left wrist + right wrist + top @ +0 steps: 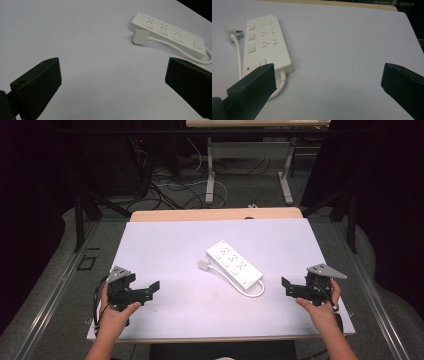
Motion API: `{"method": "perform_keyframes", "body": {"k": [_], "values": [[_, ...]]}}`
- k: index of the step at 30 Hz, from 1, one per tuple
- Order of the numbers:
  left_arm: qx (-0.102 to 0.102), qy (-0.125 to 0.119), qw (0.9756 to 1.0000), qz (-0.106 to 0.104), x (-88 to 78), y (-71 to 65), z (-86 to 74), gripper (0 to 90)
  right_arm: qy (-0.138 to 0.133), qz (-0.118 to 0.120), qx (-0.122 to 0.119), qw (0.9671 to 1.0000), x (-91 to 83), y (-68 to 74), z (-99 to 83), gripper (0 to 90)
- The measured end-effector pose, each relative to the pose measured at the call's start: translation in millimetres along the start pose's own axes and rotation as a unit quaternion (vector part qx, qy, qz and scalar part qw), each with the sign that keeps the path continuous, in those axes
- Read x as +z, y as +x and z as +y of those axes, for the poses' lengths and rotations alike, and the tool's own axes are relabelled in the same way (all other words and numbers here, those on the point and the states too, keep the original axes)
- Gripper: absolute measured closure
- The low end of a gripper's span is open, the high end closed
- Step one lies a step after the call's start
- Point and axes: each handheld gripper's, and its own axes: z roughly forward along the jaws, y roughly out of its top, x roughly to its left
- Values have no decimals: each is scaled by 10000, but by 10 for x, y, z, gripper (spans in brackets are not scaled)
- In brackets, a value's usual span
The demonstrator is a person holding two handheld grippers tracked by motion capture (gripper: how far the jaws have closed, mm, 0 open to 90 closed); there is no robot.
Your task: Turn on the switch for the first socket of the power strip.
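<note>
With both tongs, left [150,289] and right [288,286], wide open and empty, the power strip [234,263] mid-counter [165,245] could skid if grabbed by its loose cord [256,291].

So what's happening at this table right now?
A person holds the left gripper and the right gripper low over the white table top, one at each side, both with jaws wide open and nothing between them. Between the two lies a white power strip with its cord looped round and its plug resting beside it. Neither gripper touches it yet.
</note>
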Motion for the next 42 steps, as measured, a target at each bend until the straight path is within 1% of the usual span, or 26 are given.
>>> {"method": "perform_keyframes", "body": {"k": [2,4,7,11,13,15,20,21,22,23,24,25,29,30,34,35,36,38,39,42], "values": [[13,37,10000,-7,3,-2,0,5,12,-7,-33,10000,-5,2,0,0],[13,22,10000,-11,14,-9,-1,5,10,-2,-77,10000,-4,-1,-1,0],[26,38,10000,-23,21,-21,1,5,27,21,-37,10000,1,1,-9,0],[48,60,10000,-19,22,-32,-3,5,49,19,-66,10000,2,3,-5,0],[49,47,10000,-26,18,-35,-2,6,31,4,-27,10000,-2,17,-1,0],[65,25,10000,-19,13,-35,-2,6,47,44,-68,10000,-4,16,5,0],[43,20,10000,-28,6,-38,-5,5,83,24,-46,10000,-2,33,14,0],[41,31,10000,-33,4,-38,-5,6,61,28,-161,9998,12,24,18,0],[44,36,10000,-40,3,-39,-4,6,108,22,-96,9999,6,36,20,0],[51,24,10000,-37,6,-39,-5,6,108,22,-96,9999,6,36,20,0],[47,21,10000,-38,8,-42,-6,6,156,81,-95,9998,11,33,22,0],[47,21,10000,-38,8,-42,-6,6,147,79,-144,9998,15,27,21,0],[51,36,10000,-32,9,-39,-10,6,200,116,-121,9997,24,39,22,0],[24,18,10000,-30,12,-42,-11,7,269,171,-142,9994,25,42,26,0],[31,-14,10000,-12,17,-44,-15,6,297,203,-180,9992,40,67,26,0],[59,7,10000,-13,14,-40,-14,6,297,203,-180,9992,40,67,26,0],[64,51,10000,-31,8,-37,-11,7,313,255,-203,9990,44,67,29,0],[57,29,10000,-34,10,-36,-12,7,308,223,-190,9991,57,84,27,0],[52,41,10000,-54,8,-32,-11,7,356,279,-227,9987,62,84,29,0],[49,33,10000,-55,10,-32,-13,7,393,278,-239,9986,66,91,28,0]]}}
